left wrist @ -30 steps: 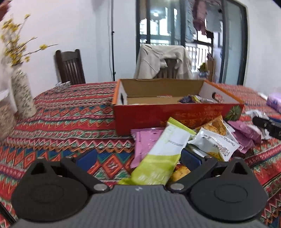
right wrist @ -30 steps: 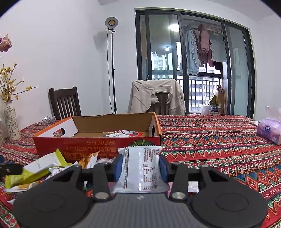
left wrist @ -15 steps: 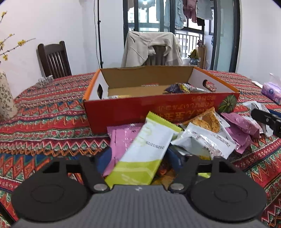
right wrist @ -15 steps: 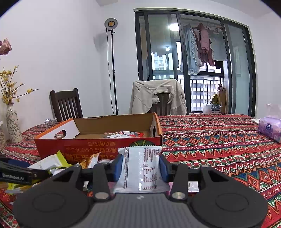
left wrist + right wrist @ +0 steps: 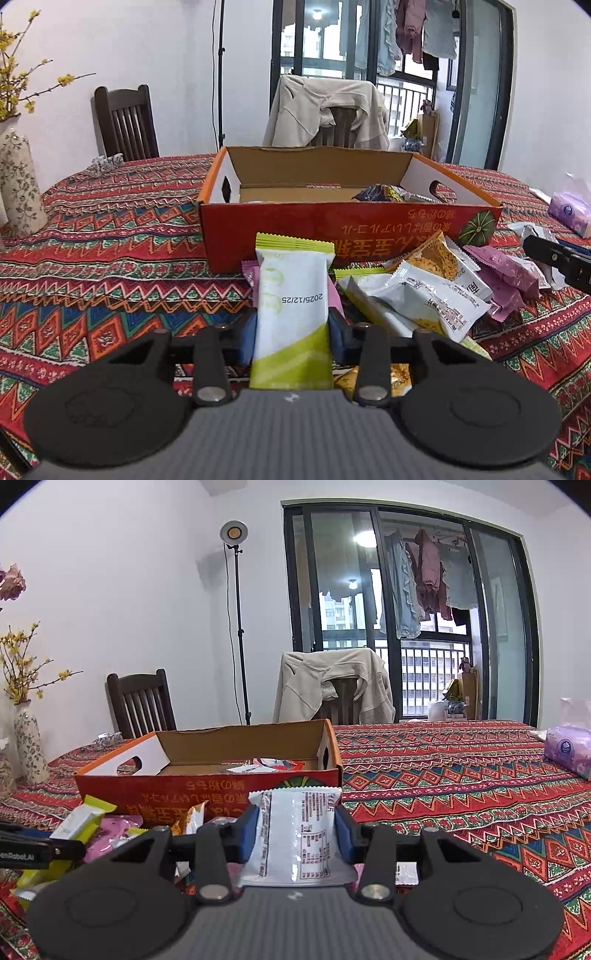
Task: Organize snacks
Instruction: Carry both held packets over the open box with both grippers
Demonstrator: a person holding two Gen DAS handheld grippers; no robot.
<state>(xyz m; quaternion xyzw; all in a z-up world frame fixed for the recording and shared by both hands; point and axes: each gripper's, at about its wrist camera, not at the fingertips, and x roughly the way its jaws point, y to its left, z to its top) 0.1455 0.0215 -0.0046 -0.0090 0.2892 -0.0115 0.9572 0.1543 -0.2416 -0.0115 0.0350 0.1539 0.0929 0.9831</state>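
An orange cardboard box (image 5: 332, 229) stands open on the patterned tablecloth, with a few snacks inside. In front of it lies a pile of snack packets (image 5: 424, 295), white, orange and purple. My left gripper (image 5: 293, 328) is closing its jaws, and both blue pads press on a green and white snack packet (image 5: 291, 291) that stands up between them. My right gripper (image 5: 295, 830) is shut on a white snack packet (image 5: 299, 849) just in front of the box (image 5: 177, 794). The left gripper's finger (image 5: 33, 849) shows at the right wrist view's left edge.
A patterned vase (image 5: 18, 192) with yellow flowers stands at the table's left. A purple tissue pack (image 5: 569, 210) lies at the right. Behind the table are a dark wooden chair (image 5: 125, 122) and a chair draped with a beige jacket (image 5: 325, 110).
The left gripper's jaws have come together onto the green and white packet, which now stands straight between the pads instead of lying slanted on the pile. The right gripper has not moved.
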